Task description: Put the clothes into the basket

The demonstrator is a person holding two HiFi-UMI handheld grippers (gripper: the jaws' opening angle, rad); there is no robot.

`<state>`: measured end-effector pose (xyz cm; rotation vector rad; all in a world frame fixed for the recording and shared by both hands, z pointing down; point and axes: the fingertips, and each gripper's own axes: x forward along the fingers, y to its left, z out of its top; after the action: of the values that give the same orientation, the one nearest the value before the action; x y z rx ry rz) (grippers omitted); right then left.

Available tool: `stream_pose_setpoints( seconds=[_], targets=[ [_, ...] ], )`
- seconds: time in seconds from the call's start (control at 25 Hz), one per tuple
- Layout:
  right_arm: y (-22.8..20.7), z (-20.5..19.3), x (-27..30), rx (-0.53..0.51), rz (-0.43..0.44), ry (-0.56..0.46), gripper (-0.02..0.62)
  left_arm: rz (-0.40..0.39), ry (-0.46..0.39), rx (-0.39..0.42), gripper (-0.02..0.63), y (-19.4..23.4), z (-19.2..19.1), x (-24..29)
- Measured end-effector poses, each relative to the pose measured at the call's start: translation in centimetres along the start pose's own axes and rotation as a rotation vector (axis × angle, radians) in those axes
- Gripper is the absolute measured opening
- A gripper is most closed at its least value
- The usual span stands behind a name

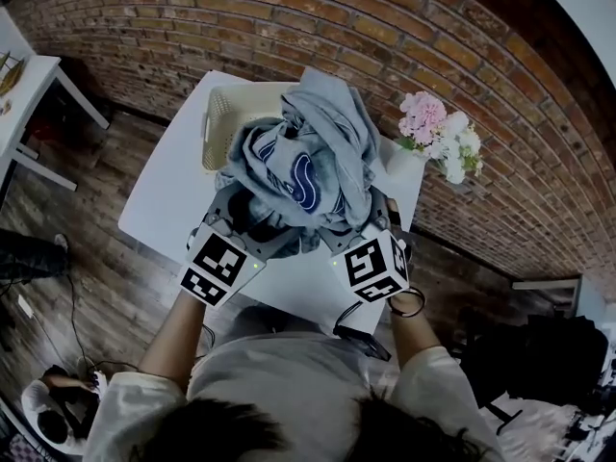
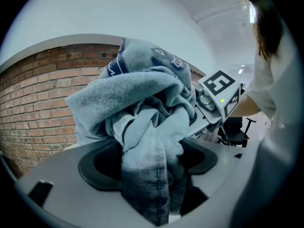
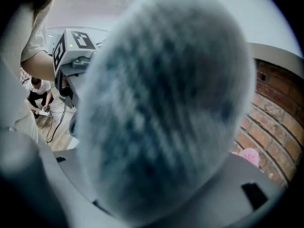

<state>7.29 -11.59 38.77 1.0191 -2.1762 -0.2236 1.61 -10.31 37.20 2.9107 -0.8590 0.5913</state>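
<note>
A white tabletop [image 1: 162, 205] is filling the centre of the head view. A bundled blue denim garment [image 1: 308, 162] is hanging above it, partly over a cream basket [image 1: 219, 123] sitting at the tabletop's 11 o'clock corner. The left gripper [image 1: 243, 223] is pinching a fold of the garment at 7 o'clock. The right gripper [image 1: 363, 236] is meeting it at 5 o'clock, cloth blanketing its jaws beyond telling. Pink and white flowers [image 1: 438, 135] are standing at 2 o'clock.
</note>
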Motion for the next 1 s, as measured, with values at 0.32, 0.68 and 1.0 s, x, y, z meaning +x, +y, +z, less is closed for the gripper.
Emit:
stream_pose_setpoints(
  seconds=[0.32, 0.68, 1.0],
  targets=[
    [-1.2, 3.4, 1.5, -0.037, -0.017, -0.053, 0.325, 0.068, -0.028, 0.029, 0.374, 3.0, 1.6, -1.4],
    [-3.1, 5.2, 2.8, -0.057, -0.055, -0.075, 0.325, 0.097, -0.044, 0.063, 0.374, 5.4, 3.0, -1.2],
    [-5.3, 5.5, 5.3, -0.033, -0.078, -0.076, 0.325, 0.089, -0.036, 0.088, 0.374, 8.3, 3.5, 0.6]
  ],
)
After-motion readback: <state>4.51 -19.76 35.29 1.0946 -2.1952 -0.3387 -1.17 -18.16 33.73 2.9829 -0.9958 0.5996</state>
